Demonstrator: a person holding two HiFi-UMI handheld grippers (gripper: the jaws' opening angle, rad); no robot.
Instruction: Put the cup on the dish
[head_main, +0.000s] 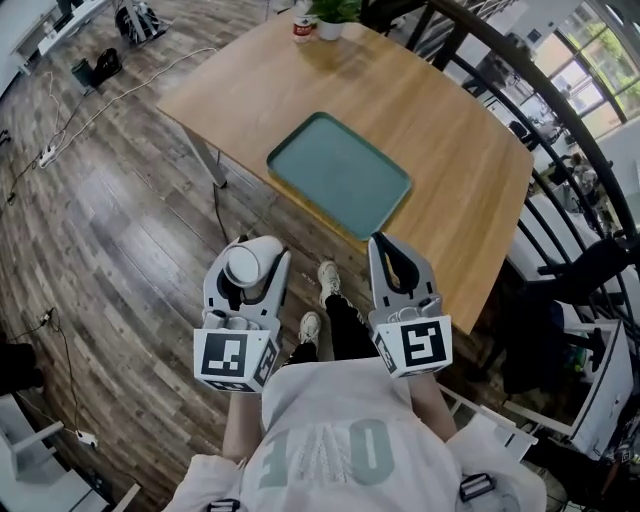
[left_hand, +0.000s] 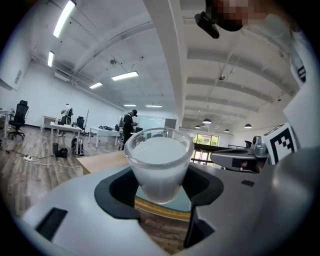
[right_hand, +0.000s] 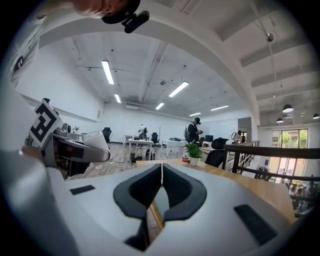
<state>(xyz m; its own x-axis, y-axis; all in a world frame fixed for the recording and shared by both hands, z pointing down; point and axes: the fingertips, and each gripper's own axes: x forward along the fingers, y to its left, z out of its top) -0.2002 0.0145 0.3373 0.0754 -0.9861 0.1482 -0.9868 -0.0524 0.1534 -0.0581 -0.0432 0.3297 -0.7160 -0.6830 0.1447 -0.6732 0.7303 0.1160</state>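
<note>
A frosted glass cup (head_main: 242, 266) stands upright between the jaws of my left gripper (head_main: 250, 250), which is shut on it. In the left gripper view the cup (left_hand: 159, 165) fills the middle, with both pads against its sides. My left gripper is held low, near the person's body and off the table's near edge. A flat teal dish (head_main: 340, 175) lies on the wooden table (head_main: 460, 140) ahead, with nothing on it. To the right, my right gripper (head_main: 380, 245) is shut and holds nothing; its pads (right_hand: 150, 187) meet.
A potted plant (head_main: 328, 18) and a red can (head_main: 303, 27) stand at the table's far edge. A dark railing (head_main: 560, 110) curves along the right, with dark chairs (head_main: 560, 300) below it. Cables run over the wooden floor (head_main: 100, 200) at the left.
</note>
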